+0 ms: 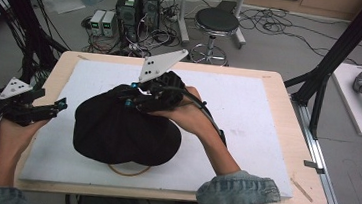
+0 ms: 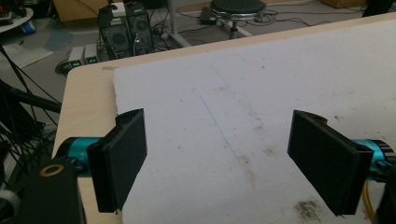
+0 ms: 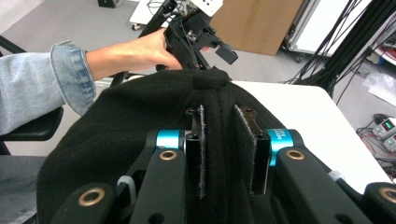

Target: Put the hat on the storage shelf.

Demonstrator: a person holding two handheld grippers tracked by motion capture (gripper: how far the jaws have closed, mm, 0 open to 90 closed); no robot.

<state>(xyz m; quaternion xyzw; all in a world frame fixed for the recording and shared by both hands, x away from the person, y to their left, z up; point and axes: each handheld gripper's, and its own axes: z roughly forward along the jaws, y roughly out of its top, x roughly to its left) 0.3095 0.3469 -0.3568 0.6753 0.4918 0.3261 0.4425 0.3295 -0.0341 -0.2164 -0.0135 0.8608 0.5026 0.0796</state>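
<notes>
The bench (image 1: 287, 122) is carrying a white pad (image 1: 248, 113), and a black cap (image 1: 116, 131) is lying on it toward six o'clock, over a tan ring (image 1: 129, 171). The right tool (image 3: 226, 154) is pinching a fold of the cap's crown between nearly closed jaws, probably to lift or reshape it. The left tool (image 2: 224, 158), at nine o'clock, is waiting wide open and holding nothing, clear of the cap.

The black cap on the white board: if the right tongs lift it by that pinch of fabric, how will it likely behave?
The black cap looks like soft cloth: the right tongs have gathered a ridge of it between the jaws, so it will probably sag and fold rather than hold shape. It seems light. The woven surface should grip the pads, so slipping looks unlikely.
</notes>
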